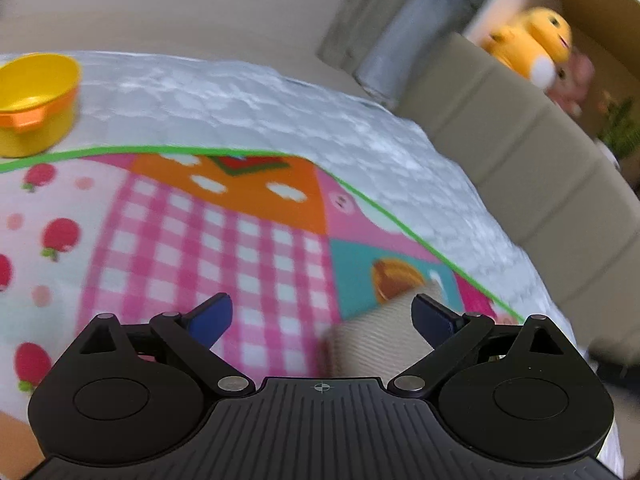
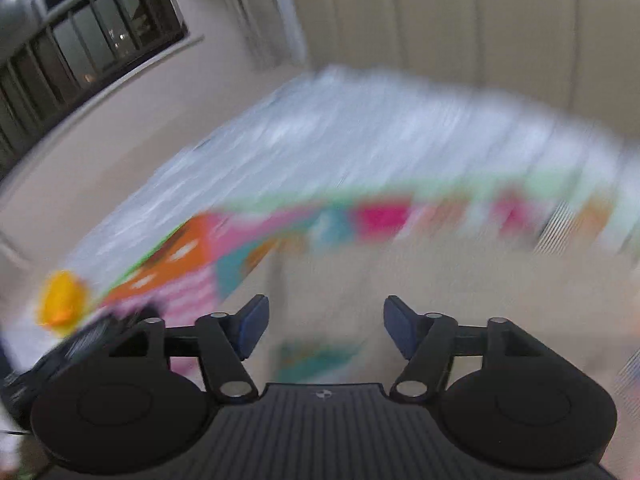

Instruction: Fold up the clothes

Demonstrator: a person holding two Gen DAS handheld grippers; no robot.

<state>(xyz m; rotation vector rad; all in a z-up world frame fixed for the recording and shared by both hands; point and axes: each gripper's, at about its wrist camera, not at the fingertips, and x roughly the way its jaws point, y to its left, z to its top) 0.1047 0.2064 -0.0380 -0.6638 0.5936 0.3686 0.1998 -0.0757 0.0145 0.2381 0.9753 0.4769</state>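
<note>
A beige ribbed garment lies on a colourful patchwork play mat. In the left wrist view its edge shows just ahead of my right fingertip. My left gripper is open and empty, low over the mat. In the right wrist view the beige garment spreads wide under and ahead of my right gripper, which is open and empty. That view is heavily blurred. A teal printed patch on the garment shows between its fingers.
A yellow plastic pot stands at the mat's far left; it shows blurred in the right wrist view. A white quilted cover lies under the mat. A beige sofa and a box of plush toys are to the right.
</note>
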